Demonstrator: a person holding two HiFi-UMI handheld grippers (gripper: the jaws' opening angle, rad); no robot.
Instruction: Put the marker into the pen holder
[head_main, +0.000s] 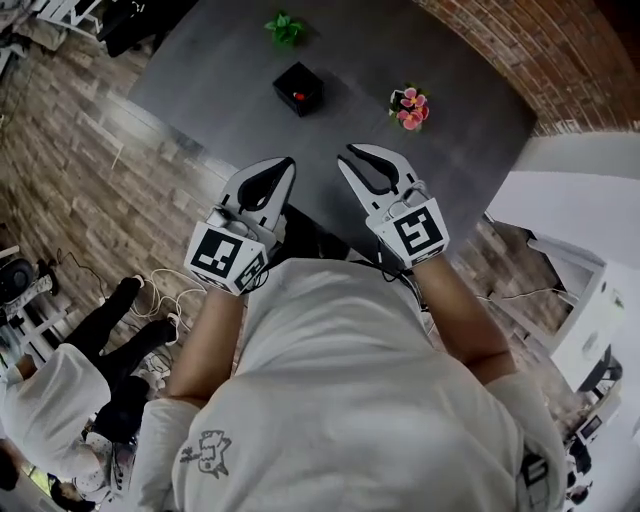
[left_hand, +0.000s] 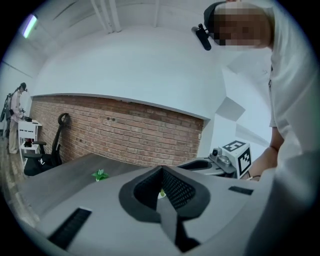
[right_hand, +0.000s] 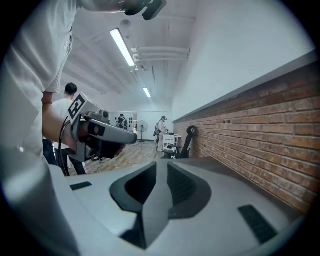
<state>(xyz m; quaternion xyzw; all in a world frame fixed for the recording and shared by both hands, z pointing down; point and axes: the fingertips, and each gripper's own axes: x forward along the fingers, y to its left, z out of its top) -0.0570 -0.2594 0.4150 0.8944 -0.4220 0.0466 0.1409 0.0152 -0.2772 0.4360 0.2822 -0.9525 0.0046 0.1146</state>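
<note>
Our left gripper (head_main: 284, 168) hangs level above the near edge of the table (head_main: 200, 90), close to our chest. Its jaws are pressed together with nothing between them, and we judge it is simply keeping out of the way. Further along, past a small green plant (head_main: 285, 28), the black pen holder (head_main: 306, 76) stands upright in the middle of the table. A red spot inside its opening looks to us like the end of the marker (head_main: 298, 96), so the task seems done. Next comes our right gripper (head_main: 348, 155), level beside the left and well short of the holder. Its jaws show only a narrow gap and carry nothing, which fits a marker already let go. Pink flowers (head_main: 410, 108) sit untouched at the far right.
</note>
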